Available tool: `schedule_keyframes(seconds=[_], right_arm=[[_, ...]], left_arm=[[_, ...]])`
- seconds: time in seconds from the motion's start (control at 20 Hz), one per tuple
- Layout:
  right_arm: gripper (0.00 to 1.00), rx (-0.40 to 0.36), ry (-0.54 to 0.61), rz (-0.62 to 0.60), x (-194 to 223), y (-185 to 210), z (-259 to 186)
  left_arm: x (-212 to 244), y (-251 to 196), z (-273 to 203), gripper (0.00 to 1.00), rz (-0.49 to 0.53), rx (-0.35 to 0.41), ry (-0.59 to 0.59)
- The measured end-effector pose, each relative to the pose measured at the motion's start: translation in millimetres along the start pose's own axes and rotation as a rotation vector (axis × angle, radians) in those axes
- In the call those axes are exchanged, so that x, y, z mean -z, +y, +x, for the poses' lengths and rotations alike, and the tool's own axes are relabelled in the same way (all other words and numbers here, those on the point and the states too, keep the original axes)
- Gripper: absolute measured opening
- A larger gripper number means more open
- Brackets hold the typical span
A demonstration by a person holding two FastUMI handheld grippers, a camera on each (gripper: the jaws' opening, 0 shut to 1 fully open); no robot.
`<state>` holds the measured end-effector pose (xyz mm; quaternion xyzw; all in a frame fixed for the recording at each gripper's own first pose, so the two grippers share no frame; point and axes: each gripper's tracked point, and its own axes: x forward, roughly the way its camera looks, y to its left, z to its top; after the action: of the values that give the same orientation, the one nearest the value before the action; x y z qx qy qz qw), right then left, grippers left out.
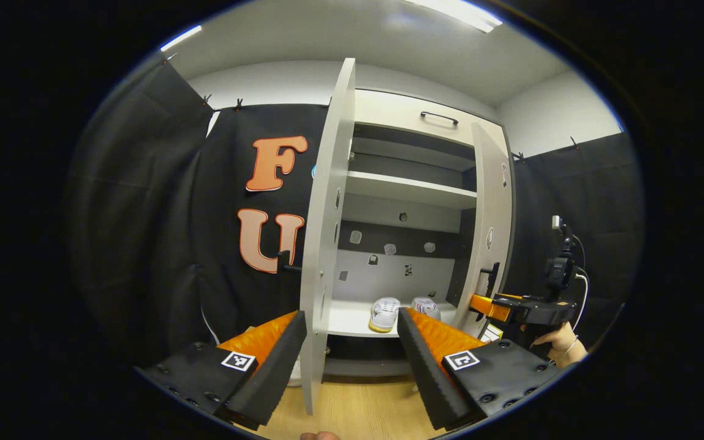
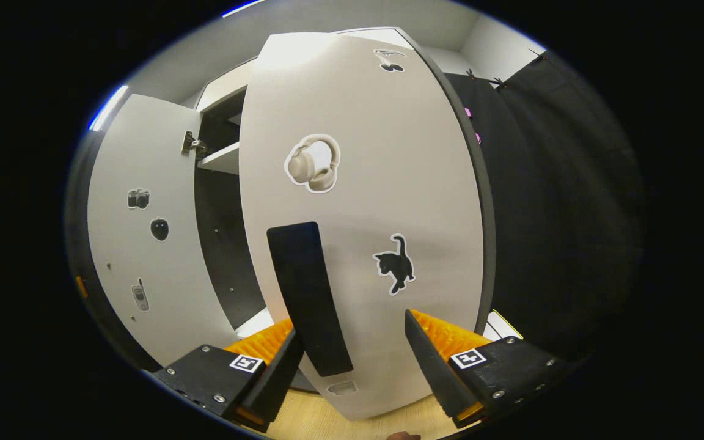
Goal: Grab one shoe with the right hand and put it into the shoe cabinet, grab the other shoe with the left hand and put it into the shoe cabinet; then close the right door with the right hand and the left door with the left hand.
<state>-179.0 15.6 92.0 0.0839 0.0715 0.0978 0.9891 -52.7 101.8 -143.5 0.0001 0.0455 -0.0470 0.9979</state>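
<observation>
Right door (image 2: 358, 201) — just ahead of right gripper (image 2: 352, 360)

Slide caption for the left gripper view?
Both shoes shelved in the cabinet; open left gripper faces the left door.

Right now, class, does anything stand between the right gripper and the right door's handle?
Nothing visible does. The right gripper is open, facing the right door, with its black handle directly ahead between the fingers.
</observation>
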Motion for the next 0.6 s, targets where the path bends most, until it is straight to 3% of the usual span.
schedule_keyframes(seconds=[0.05,0.35,0.6], right_arm=[[0.96,0.008,-0.001,-0.001,2,3,1],[0.96,0.040,0.009,0.049,6,5,10],[0.96,0.095,-0.004,0.008,5,11,19]], left_arm=[[0,4,-2,0.96,0.005,-0.003,0.000],[1,43,-8,0.96,0.011,-0.047,0.002],[2,74,0,0.96,0.001,-0.062,0.008]])
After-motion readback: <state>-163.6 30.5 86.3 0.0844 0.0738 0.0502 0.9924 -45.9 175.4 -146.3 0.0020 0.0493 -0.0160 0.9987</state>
